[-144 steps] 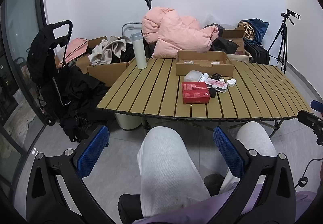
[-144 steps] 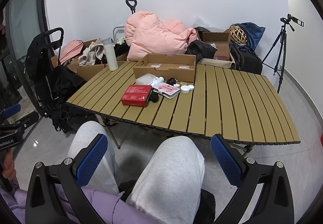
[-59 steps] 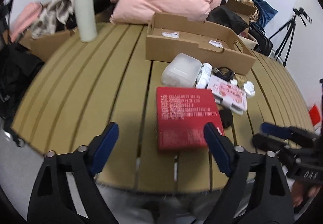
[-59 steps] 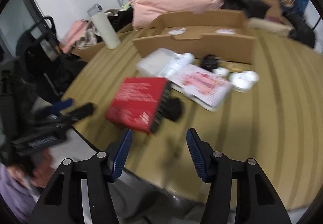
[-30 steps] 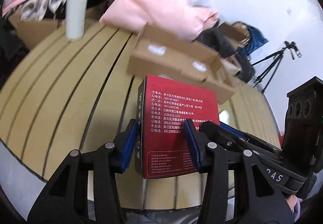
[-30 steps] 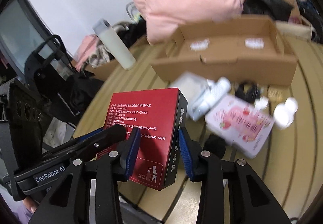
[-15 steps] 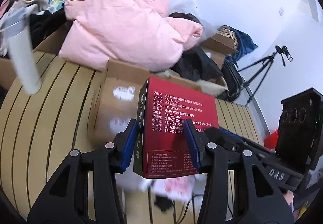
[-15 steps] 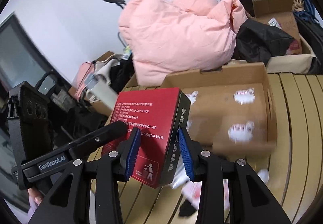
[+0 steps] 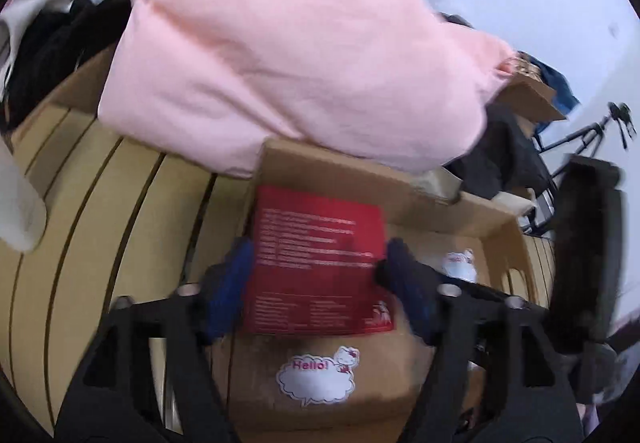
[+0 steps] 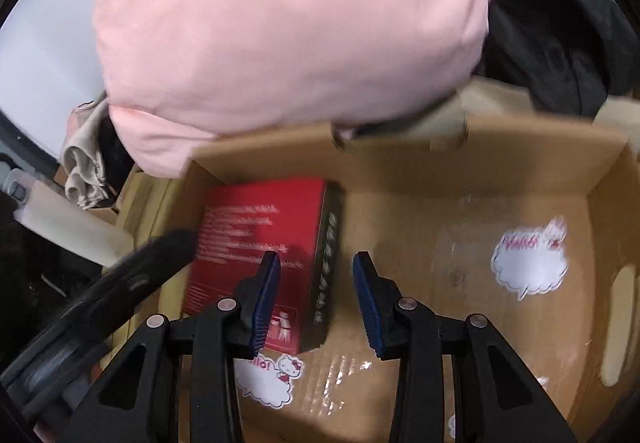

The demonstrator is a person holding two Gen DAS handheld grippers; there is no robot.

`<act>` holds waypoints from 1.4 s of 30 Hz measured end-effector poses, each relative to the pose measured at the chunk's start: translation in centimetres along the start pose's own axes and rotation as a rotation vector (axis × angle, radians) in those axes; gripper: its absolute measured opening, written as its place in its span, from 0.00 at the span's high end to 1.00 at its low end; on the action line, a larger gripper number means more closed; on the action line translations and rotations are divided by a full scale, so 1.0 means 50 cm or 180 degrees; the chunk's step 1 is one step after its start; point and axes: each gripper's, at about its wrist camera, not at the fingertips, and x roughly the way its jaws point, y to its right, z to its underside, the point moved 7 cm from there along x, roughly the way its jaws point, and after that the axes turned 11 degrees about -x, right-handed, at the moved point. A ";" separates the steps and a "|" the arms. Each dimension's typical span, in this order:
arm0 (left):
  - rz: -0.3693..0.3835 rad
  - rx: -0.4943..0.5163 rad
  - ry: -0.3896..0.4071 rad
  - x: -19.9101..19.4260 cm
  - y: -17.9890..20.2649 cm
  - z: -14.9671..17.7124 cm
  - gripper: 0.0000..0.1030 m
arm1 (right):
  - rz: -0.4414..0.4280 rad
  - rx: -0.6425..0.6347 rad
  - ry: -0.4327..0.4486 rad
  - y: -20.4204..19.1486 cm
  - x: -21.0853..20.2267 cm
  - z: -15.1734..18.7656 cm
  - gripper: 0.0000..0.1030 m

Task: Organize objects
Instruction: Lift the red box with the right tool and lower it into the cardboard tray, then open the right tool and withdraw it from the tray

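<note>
The red box (image 9: 316, 259) sits low in the left end of the open cardboard box (image 9: 352, 171); whether it rests on the floor I cannot tell. My left gripper (image 9: 318, 249) straddles it and its jaws are opening, blue pads just outside the box's two sides. In the right wrist view the red box (image 10: 260, 239) shows its dark side. My right gripper (image 10: 316, 261) hangs over that edge, jaws partly apart. Its left pad is in front of the red face, and cardboard shows between its right pad (image 10: 366, 299) and the dark side.
A pink padded jacket (image 9: 280, 43) bulges over the cardboard box's (image 10: 400, 163) far wall. A white bottle (image 9: 16, 211) stands left on the slatted table (image 9: 100, 227). Dark clothes (image 10: 560, 43) and a tripod (image 9: 580, 135) lie beyond. Hello stickers (image 10: 528, 263) mark the box floor.
Both grippers carried the red box forward across the table and down into the cardboard box. The left jaws have spread wider and the box now sits lower and left of the right pads.
</note>
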 end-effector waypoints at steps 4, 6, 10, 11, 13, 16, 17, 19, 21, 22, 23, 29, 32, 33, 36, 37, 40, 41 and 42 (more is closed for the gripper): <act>-0.0123 0.0314 0.0072 -0.048 0.016 -0.007 0.26 | 0.0109 -0.0042 0.0216 0.004 -0.045 -0.005 0.59; -0.0225 0.0394 0.0085 -0.096 0.015 -0.005 0.26 | 0.0073 -0.0025 0.0301 0.003 -0.086 -0.007 0.59; -0.0338 0.0518 0.0319 -0.234 0.013 -0.009 0.21 | 0.0192 -0.0242 0.0532 0.003 -0.216 0.013 0.58; -0.0402 0.0555 0.0396 -0.269 0.013 -0.005 0.17 | 0.0274 -0.0292 0.0545 0.007 -0.238 0.017 0.58; -0.0513 0.0679 0.0522 -0.359 0.014 0.015 0.16 | 0.0427 -0.0438 0.0612 0.012 -0.316 0.049 0.58; -0.0621 0.0801 0.0726 -0.500 0.014 0.050 0.12 | 0.0545 -0.0564 0.0725 0.016 -0.453 0.107 0.54; -0.0643 0.0773 0.0797 -0.542 0.006 0.062 0.06 | 0.0603 -0.0605 0.0737 0.016 -0.479 0.118 0.41; -0.0688 0.0669 0.0925 -0.641 -0.021 0.098 0.02 | 0.0797 -0.0668 0.0799 0.015 -0.564 0.175 0.32; -0.0837 0.0634 0.0960 -0.723 -0.046 0.140 0.00 | 0.0840 -0.0697 0.0848 0.018 -0.645 0.240 0.31; -0.0918 0.0645 0.0950 -0.749 -0.054 0.158 0.00 | 0.0866 -0.0696 0.0860 0.021 -0.682 0.273 0.30; -0.0974 0.0665 0.0935 -0.774 -0.060 0.177 0.00 | 0.0900 -0.0695 0.0861 0.023 -0.714 0.306 0.28; -0.0978 0.0789 0.1028 -0.958 -0.077 0.302 0.00 | 0.1096 -0.0875 0.0761 0.003 -0.872 0.486 0.27; -0.0950 0.0758 0.1151 -1.066 -0.085 0.332 0.00 | 0.0998 -0.0985 0.0809 -0.027 -0.956 0.543 0.27; -0.0961 0.0741 0.1190 -1.095 -0.086 0.338 0.00 | 0.0990 -0.1010 0.0842 -0.037 -0.994 0.558 0.27; -0.0953 0.0668 0.1245 -1.177 -0.091 0.353 0.00 | 0.1061 -0.1150 0.0932 -0.063 -1.104 0.597 0.23; -0.0947 0.0632 0.1258 -1.202 -0.095 0.363 0.00 | 0.1127 -0.1233 0.0914 -0.069 -1.141 0.612 0.17; -0.0913 0.0532 0.1315 -1.266 -0.105 0.392 0.00 | 0.1280 -0.1306 0.0879 -0.076 -1.217 0.652 0.17; -0.0891 0.0540 0.1348 -1.280 -0.106 0.402 0.00 | 0.1258 -0.1293 0.0880 -0.078 -1.244 0.669 0.17; -0.0900 0.0574 0.1410 -1.300 -0.110 0.418 0.00 | 0.1242 -0.1286 0.0892 -0.081 -1.259 0.681 0.17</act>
